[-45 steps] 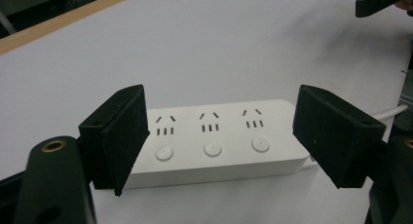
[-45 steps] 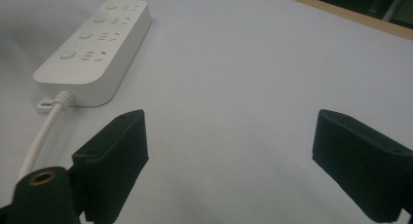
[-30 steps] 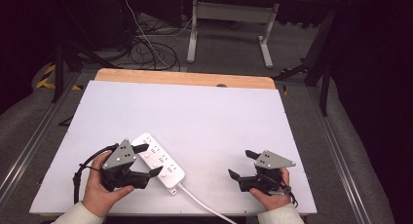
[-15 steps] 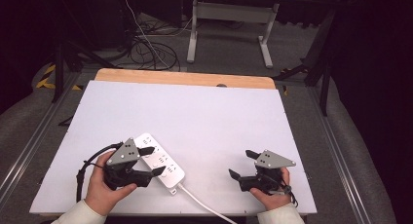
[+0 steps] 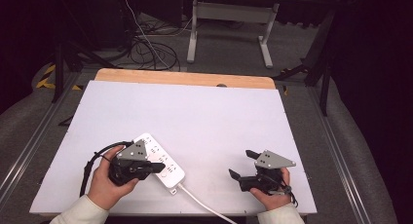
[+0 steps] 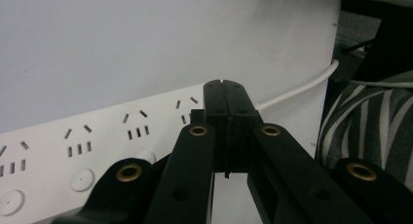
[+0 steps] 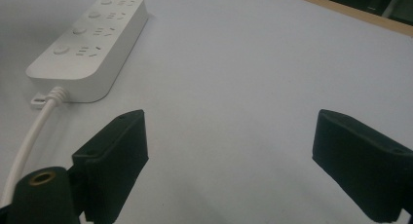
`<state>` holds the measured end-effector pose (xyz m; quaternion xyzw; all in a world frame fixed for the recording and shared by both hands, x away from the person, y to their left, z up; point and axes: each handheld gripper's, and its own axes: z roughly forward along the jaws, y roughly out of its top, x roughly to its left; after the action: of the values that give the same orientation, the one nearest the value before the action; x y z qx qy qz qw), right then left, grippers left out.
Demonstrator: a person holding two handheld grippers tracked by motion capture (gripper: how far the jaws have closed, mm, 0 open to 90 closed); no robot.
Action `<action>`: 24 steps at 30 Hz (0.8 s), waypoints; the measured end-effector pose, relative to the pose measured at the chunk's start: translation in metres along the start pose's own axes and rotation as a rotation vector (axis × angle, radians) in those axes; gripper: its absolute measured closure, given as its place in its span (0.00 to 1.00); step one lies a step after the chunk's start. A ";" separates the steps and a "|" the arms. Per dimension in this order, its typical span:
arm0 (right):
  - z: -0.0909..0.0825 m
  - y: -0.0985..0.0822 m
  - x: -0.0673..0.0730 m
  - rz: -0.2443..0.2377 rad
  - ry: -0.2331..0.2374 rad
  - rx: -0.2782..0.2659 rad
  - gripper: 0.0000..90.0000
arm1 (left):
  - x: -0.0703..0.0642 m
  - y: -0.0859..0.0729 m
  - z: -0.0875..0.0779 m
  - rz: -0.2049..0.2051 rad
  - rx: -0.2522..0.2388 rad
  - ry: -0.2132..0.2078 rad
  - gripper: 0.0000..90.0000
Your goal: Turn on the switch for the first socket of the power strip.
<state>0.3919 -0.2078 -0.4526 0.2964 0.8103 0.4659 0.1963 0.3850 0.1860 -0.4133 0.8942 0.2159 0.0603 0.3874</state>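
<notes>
I've just closed the left gripper (image 5: 157, 168) on nothing, over the power strip (image 5: 163, 160) to press a switch (probably); right gripper (image 5: 242, 166) waits wide open near the desk's (image 5: 204, 112) front edge.

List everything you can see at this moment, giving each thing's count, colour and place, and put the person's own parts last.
power strip: one, white, near left of the table, under the left claw
cable: one, white, runs from the strip's near end off the table's near edge
table: one, white top with a wooden far edge
desk frame: one, light grey, on the floor beyond the table
left claw: one, black, jaws shut over the strip, nothing between them
right claw: one, black, jaws open, near right
</notes>
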 end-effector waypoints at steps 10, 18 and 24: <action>0.000 0.000 0.000 -0.001 0.001 0.002 0.15 | 0.005 0.005 0.008 -0.015 0.094 0.003 1.00; 0.000 0.000 0.000 -0.005 0.001 0.004 0.15 | 0.009 0.007 0.019 -0.055 0.149 -0.015 1.00; 0.001 0.000 0.001 -0.008 0.002 0.008 0.15 | 0.012 0.009 0.025 -0.058 0.202 -0.009 1.00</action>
<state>0.3919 -0.2071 -0.4532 0.2934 0.8135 0.4622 0.1961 0.4051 0.1692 -0.4252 0.9224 0.2448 0.0231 0.2977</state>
